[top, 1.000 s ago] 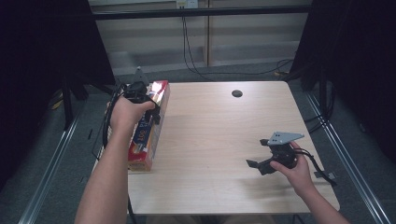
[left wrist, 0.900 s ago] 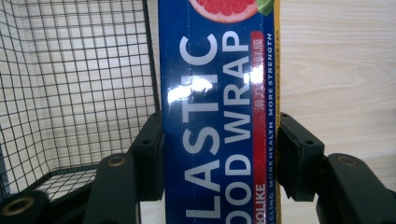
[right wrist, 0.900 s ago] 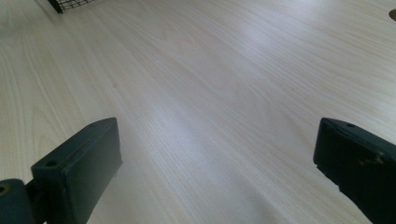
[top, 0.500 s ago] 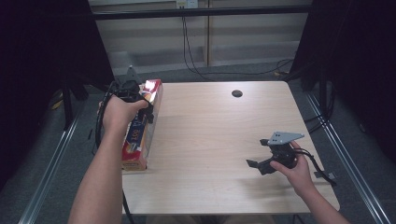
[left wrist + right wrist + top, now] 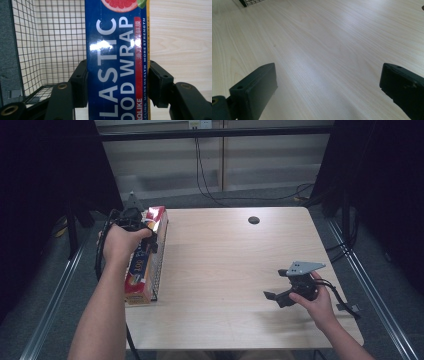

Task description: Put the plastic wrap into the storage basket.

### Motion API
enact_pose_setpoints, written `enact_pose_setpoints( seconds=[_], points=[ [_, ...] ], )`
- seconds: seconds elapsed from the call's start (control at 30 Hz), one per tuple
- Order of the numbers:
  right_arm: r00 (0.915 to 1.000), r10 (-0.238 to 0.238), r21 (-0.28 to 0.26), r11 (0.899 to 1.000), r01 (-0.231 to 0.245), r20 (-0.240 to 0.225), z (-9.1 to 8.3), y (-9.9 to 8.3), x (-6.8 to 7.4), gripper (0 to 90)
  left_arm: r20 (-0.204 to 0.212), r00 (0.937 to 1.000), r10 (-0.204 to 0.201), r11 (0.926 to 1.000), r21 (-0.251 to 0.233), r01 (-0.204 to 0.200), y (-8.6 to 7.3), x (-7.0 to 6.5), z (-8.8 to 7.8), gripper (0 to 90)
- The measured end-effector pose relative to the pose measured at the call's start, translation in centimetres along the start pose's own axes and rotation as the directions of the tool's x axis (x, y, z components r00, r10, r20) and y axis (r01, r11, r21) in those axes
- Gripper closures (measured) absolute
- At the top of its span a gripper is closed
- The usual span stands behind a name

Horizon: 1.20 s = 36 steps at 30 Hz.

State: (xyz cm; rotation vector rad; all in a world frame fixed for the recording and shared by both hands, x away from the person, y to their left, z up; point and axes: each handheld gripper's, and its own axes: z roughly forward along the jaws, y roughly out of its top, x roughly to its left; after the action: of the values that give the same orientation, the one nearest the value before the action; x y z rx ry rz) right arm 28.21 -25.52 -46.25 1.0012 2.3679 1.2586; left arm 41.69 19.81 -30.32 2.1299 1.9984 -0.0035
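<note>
The plastic wrap box (image 5: 116,62) is pinched across its narrow width by the left gripper (image 5: 134,220), whose fingers (image 5: 79,83) press both long sides. In the high view it lies at the bench's (image 5: 225,270) nine o'clock edge, long axis running twelve to six, over the wire basket (image 5: 159,265). The left gripper view alone shows the basket's mesh floor beside the box. The right gripper (image 5: 292,287), fingers spread and empty, rests well apart near four o'clock; the left hand is the nearer.
</note>
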Motion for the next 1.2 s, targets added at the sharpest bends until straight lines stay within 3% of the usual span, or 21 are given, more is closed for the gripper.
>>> enact_pose_setpoints(
  seconds=[0.53, 0.8, 1.1, 1.2],
  points=[
    [1.0, -0.005, 0.003, 1.0, 0.005, 0.001, 0.1, 0.0, 0.0, 0.8, -0.016, 0.9992, -0.035, 0.9993, -0.008, 0.035, -0.2, 2.0, 0.6, 44.3],
    [0.9999, -0.012, 0.009, 1.0, 0.012, -0.005, 0.2, 0.0, 0.1, 0.8, -0.035, 0.999, -0.029, 0.9995, -0.011, 0.028, -0.3, 2.6, 1.0, 44.3],
    [0.9999, -0.015, 0.008, 1.0, 0.015, -0.003, 0.2, 0.1, 0.1, 0.8, -0.028, 0.9991, -0.031, 0.9995, -0.01, 0.031, -0.2, 3.1, 1.2, 44.3],
    [0.9998, -0.015, 0.007, 1.0, 0.015, -0.011, 0.2, 0.1, 0.1, 0.8, -0.038, 0.9992, -0.013, 0.9999, -0.003, 0.013, -0.1, 3.4, 1.3, 44.3]
  ],
)
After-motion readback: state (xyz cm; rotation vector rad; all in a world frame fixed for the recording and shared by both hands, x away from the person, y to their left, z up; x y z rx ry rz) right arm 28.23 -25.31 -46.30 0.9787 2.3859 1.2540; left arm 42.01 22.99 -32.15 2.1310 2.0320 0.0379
